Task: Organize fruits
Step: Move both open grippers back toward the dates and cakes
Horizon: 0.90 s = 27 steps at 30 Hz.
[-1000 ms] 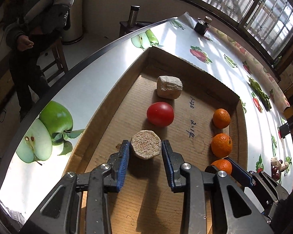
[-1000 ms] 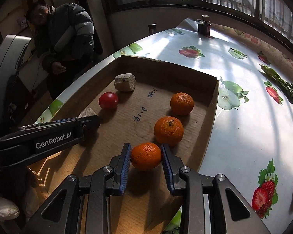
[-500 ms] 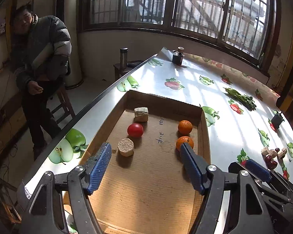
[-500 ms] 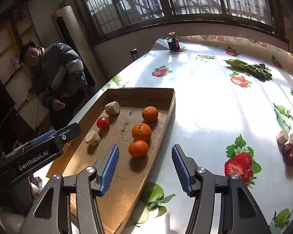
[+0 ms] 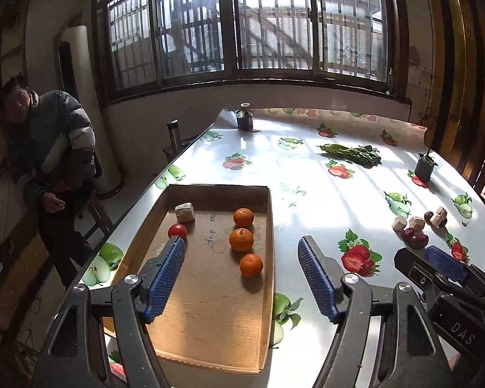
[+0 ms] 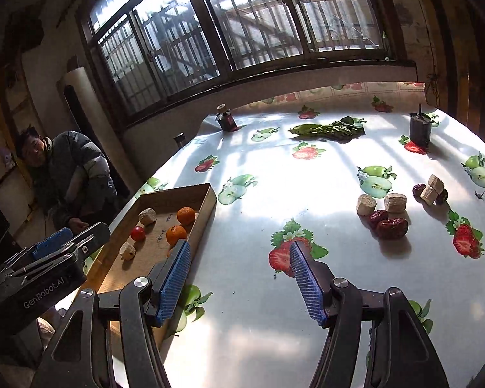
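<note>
A shallow cardboard tray (image 5: 268,213) lies at the table's left edge. In it are three oranges (image 5: 241,240), a red tomato (image 5: 177,231) and two beige blocks (image 5: 184,212). My left gripper (image 5: 241,270) is open and empty, raised above the tray. My right gripper (image 6: 237,274) is open and empty, raised over the tablecloth right of the tray (image 6: 207,207). On the right side of the table lie dark red dates (image 6: 392,227) and several beige blocks (image 6: 395,202).
The table has a glossy fruit-print cloth (image 6: 307,187). Leafy greens (image 6: 326,129), a dark jar (image 6: 227,118) and a black cup (image 6: 420,131) stand at the far side. A person in a padded jacket (image 5: 45,155) sits left of the table.
Both grippers let go, the left of the round beige block and the right of the near orange, opened wide, and pulled up and back from the tray. The right one swung rightwards.
</note>
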Available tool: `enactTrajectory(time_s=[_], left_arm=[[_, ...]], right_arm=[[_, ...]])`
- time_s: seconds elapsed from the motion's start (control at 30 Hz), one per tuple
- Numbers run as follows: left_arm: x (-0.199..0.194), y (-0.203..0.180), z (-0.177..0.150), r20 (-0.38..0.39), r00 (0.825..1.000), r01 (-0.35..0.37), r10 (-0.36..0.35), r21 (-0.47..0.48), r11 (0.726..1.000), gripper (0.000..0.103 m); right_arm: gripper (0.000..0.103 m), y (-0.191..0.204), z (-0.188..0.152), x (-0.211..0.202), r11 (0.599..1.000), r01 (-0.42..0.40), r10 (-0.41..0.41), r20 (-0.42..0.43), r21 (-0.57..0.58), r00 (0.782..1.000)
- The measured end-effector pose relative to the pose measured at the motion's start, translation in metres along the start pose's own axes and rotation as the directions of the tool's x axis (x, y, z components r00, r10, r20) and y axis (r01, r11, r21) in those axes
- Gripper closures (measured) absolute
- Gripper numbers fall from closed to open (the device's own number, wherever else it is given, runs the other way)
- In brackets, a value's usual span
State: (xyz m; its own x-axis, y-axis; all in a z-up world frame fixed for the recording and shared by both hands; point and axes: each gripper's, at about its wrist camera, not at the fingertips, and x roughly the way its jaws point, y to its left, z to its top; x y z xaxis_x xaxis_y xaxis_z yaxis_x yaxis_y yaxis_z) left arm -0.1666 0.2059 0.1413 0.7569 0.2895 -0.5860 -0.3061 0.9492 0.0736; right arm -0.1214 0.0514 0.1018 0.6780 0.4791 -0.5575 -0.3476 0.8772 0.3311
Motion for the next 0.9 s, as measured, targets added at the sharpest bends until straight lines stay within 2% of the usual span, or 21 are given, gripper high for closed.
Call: enactTrajectory(time_s=[0.2, 0.43, 0.57, 0.7, 0.9], left_arm=[[-0.008, -0.023, -0.002, 0.012, 1.0, 0.005, -0.006, 0.06, 0.998, 0.031], [-0.001, -0.045, -0.003, -0.019, 0.999, 0.037, -0.035, 0.102, 0.994, 0.031], [0.014, -0.051, -0.006, -0.067, 0.996, 0.07, -0.064, 0.093, 0.993, 0.031], [0.036, -0.063, -0.013, -0.133, 0.986, 0.107, -0.096, 0.075, 0.991, 0.031], [0.06, -0.101, -0.018, -0.203, 0.957, 0.223, -0.205, 0.071, 0.972, 0.031]], right_arm=[[0.033, -0.023, -0.006, -0.007, 0.999, -0.006, 0.006, 0.002, 0.042, 1.0], [0.031, -0.052, -0.01, -0.008, 0.997, 0.007, -0.006, -0.009, 0.083, 1.0], [0.03, -0.082, -0.009, -0.012, 0.993, 0.066, -0.064, -0.026, 0.102, 0.998], [0.03, -0.13, 0.001, -0.024, 0.978, 0.147, -0.14, -0.058, 0.149, 0.989], [0.03, -0.197, 0.032, -0.039, 0.94, 0.283, -0.27, -0.097, 0.187, 0.958]])
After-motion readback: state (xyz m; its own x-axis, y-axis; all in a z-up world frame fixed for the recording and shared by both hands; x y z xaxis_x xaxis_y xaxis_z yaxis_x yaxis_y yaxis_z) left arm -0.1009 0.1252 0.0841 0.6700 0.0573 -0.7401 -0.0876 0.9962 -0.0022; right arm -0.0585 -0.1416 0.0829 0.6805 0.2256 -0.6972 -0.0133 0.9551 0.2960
